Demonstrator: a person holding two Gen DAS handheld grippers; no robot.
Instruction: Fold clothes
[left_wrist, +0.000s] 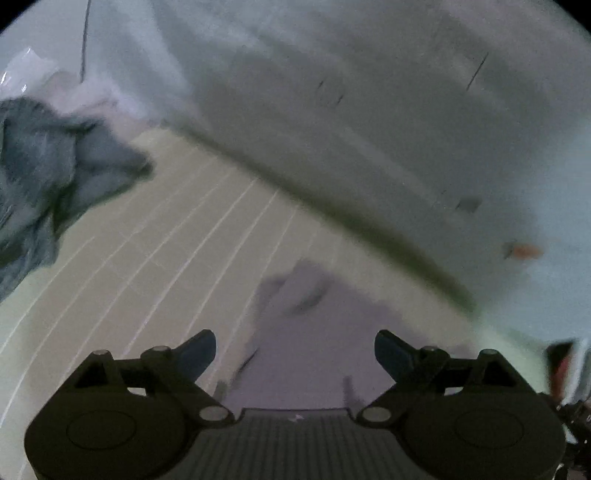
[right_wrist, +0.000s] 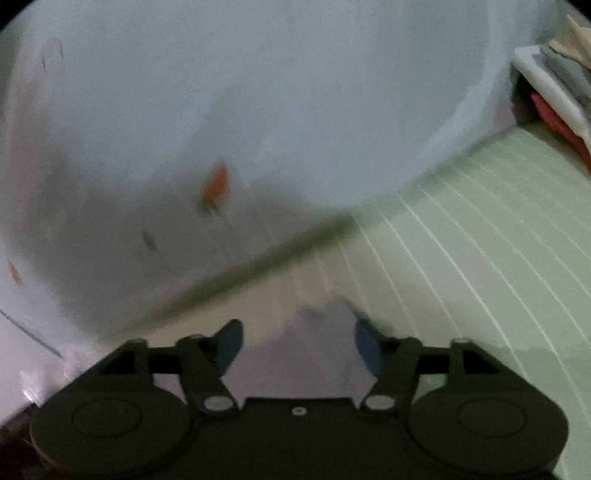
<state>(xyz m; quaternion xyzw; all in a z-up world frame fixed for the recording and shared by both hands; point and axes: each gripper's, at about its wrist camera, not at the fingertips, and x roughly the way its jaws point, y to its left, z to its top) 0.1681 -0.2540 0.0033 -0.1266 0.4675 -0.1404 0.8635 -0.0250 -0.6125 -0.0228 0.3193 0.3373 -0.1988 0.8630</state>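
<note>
Both hand-held grippers (left_wrist: 295, 350) (right_wrist: 298, 341) gape over lilac cloth (left_wrist: 314, 332).

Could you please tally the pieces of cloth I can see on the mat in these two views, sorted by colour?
Lilac cloth: 1, the piece lying on the mat between the open fingers of both tools
Grey-blue cloth: 1, the crumpled heap at the left edge of the left view
Pale pink cloth: 1, blurred, behind the grey-blue heap
Total: 3
</note>
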